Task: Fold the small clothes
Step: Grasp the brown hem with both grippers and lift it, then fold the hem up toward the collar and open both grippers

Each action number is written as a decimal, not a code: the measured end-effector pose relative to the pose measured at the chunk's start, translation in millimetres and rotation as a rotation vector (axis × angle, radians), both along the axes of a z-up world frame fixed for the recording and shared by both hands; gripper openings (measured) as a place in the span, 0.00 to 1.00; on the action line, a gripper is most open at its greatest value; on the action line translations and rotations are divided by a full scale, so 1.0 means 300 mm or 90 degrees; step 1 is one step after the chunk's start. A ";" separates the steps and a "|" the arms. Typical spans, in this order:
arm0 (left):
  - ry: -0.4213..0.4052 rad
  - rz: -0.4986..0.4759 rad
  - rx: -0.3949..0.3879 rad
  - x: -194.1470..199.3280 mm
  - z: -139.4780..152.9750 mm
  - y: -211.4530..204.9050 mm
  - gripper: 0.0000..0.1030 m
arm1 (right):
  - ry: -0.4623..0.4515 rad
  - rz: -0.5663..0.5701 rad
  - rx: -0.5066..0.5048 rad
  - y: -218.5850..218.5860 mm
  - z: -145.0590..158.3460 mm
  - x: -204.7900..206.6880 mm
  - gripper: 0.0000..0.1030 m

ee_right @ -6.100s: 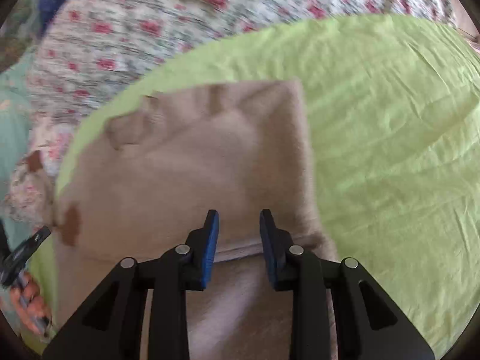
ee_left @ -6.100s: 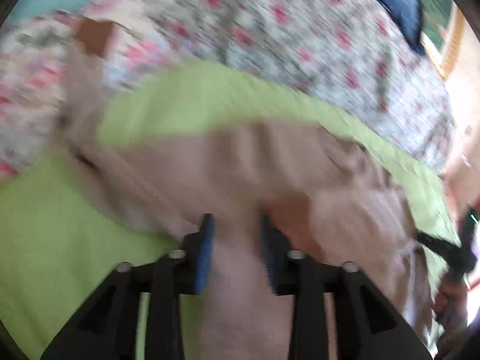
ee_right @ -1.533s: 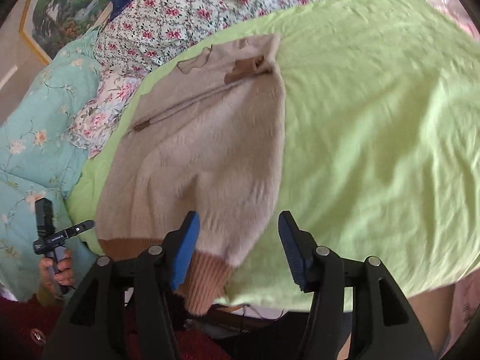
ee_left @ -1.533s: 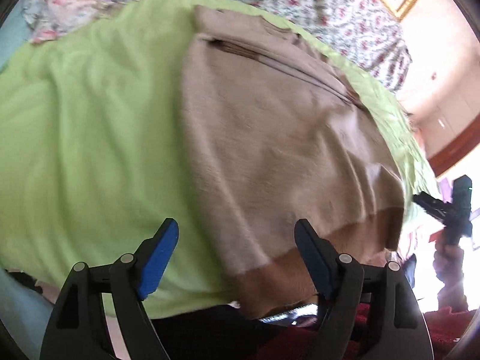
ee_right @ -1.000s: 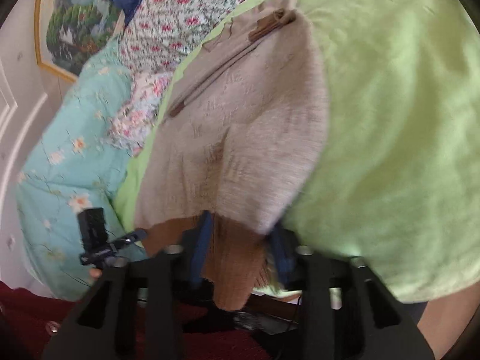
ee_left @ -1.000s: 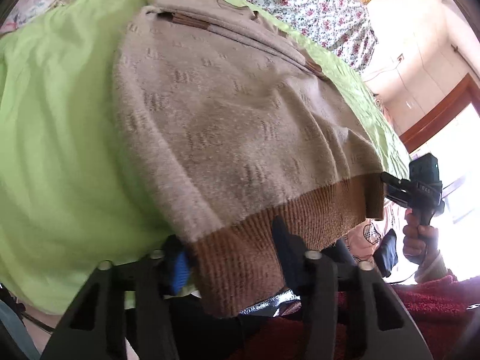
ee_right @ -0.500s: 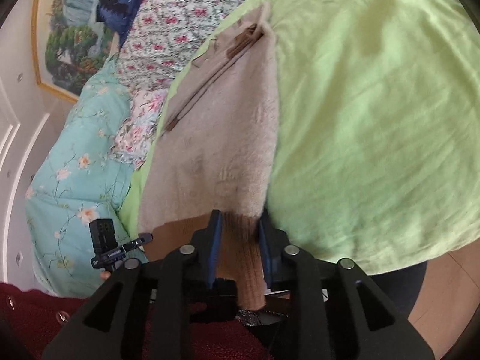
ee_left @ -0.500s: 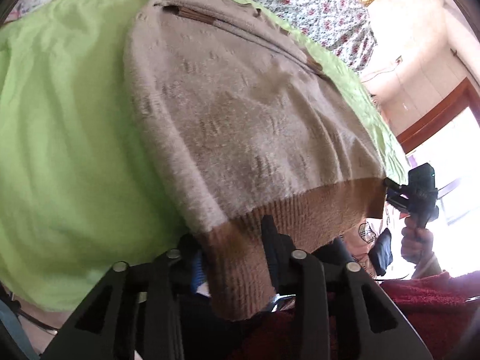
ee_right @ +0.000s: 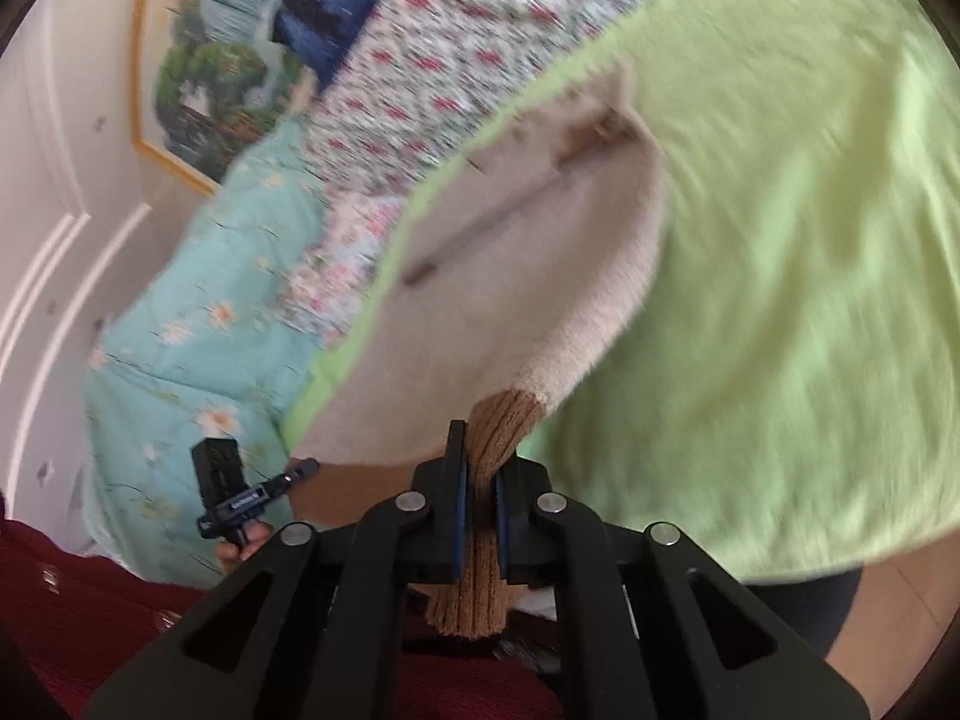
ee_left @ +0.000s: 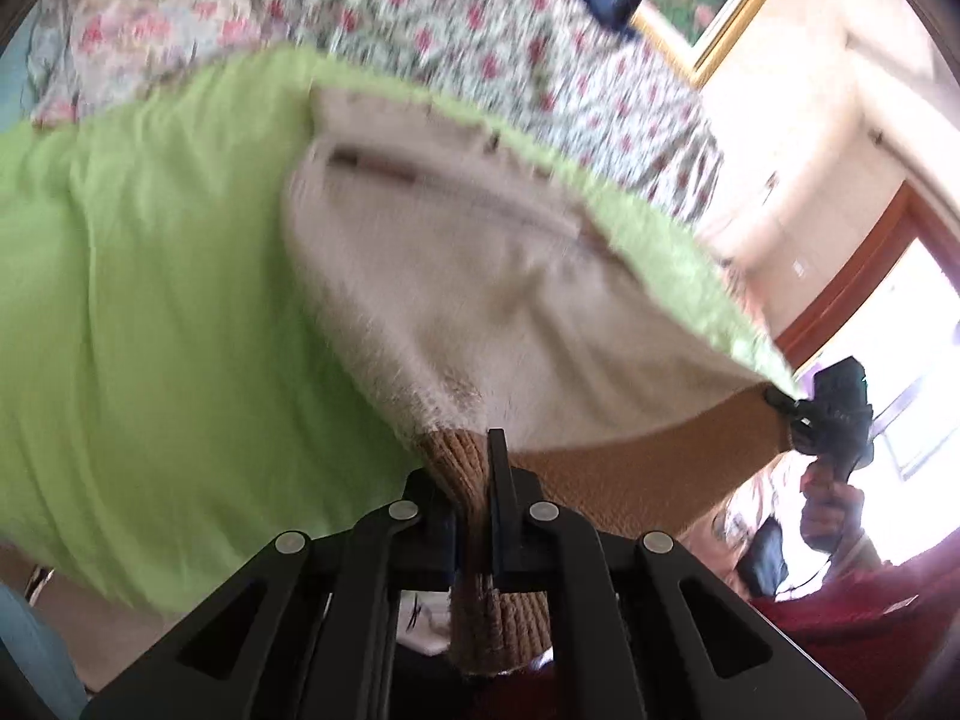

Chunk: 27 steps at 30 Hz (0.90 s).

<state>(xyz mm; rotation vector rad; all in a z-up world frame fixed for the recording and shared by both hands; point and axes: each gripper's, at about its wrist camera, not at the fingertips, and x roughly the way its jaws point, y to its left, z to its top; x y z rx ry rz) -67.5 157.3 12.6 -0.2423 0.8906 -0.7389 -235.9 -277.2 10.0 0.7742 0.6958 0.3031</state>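
The ribbed brown hem (ee_left: 474,468) is pinched between the closed jaws of the left gripper (ee_left: 471,516), and its opposite corner is clamped in the right gripper (ee_right: 480,510). The beige sweater (ee_left: 480,276) is spread on the green sheet (ee_left: 150,300). Soft, light, limp knit is judged; the firmer hem corners are the preferred holds.

A beige sweater (ee_left: 480,276) lies on the bed's lime-green sheet (ee_left: 150,300), beside floral bedding (ee_right: 456,60).

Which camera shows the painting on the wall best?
The right wrist view: the painting shows trees and most of its gold frame. The left wrist view catches only a corner of it at the top edge.
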 end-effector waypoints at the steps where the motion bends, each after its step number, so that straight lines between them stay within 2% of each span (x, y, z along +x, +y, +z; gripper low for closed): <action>1: -0.010 0.001 -0.006 0.010 0.026 -0.002 0.05 | -0.017 0.001 0.004 0.000 0.031 0.017 0.08; 3: -0.045 0.006 -0.017 0.057 0.098 -0.013 0.05 | -0.044 0.000 -0.003 -0.007 0.089 0.059 0.08; 7: -0.084 0.017 -0.024 0.195 0.184 -0.072 0.05 | -0.078 -0.014 -0.019 -0.043 0.167 0.203 0.08; 12: -0.115 0.046 -0.002 0.478 0.264 -0.183 0.06 | -0.080 -0.061 -0.067 -0.116 0.228 0.455 0.08; 15: -0.109 0.065 0.004 0.671 0.273 -0.241 0.06 | -0.064 -0.096 -0.090 -0.187 0.237 0.638 0.08; 19: -0.084 0.085 0.016 0.910 0.239 -0.316 0.06 | -0.043 -0.124 -0.114 -0.260 0.227 0.868 0.08; 22: -0.061 0.096 0.034 1.073 0.174 -0.364 0.06 | -0.021 -0.135 -0.139 -0.298 0.198 1.023 0.08; 27: 0.008 0.103 0.069 1.272 -0.014 -0.416 0.07 | 0.064 -0.138 -0.152 -0.358 0.040 1.223 0.09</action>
